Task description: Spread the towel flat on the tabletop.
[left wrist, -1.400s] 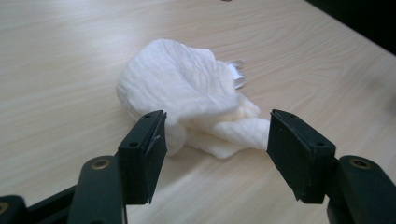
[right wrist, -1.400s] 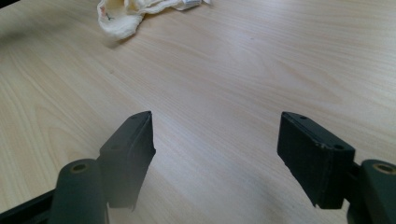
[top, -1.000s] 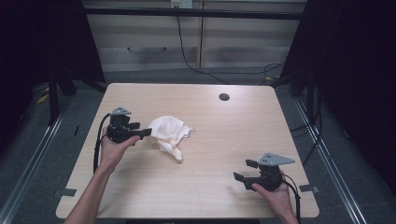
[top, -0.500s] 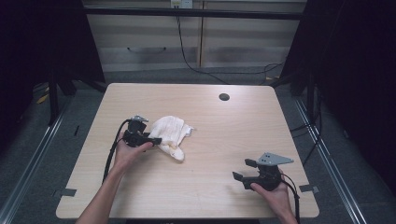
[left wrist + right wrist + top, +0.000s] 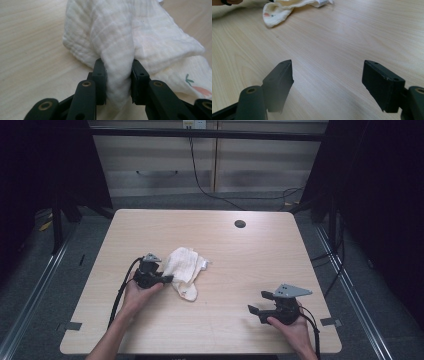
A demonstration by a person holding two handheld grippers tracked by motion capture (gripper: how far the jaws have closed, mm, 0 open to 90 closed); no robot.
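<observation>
A crumpled white cloth (image 5: 184, 270) is seen left of the middle of the high view, lying on the wooden table (image 5: 260, 265). In the left gripper view the cloth (image 5: 130, 37) is bunched into soft folds across the upper middle and right of the frame, and a small printed motif in orange and green is visible on the fold at the lower right. A raised fold of it is pinched between the two black jaws of the left gripper (image 5: 118, 82), whose pads press on the fabric from both sides; these jaws have just been closing, with the cloth between them. In the high view the left gripper (image 5: 167, 279) is held at the cloth's left edge, its cable trailing down toward the lower left.

The right gripper (image 5: 256, 308) is seen at the lower right of the high view, well apart from the cloth, with a grey three-cornered plate on top. In the right gripper view its jaws (image 5: 328, 82) are spread wide, with bare table between them, and the cloth (image 5: 287, 8) is seen at the upper left.

A small dark round hole (image 5: 240, 224) is set in the table toward its upper edge.
</observation>
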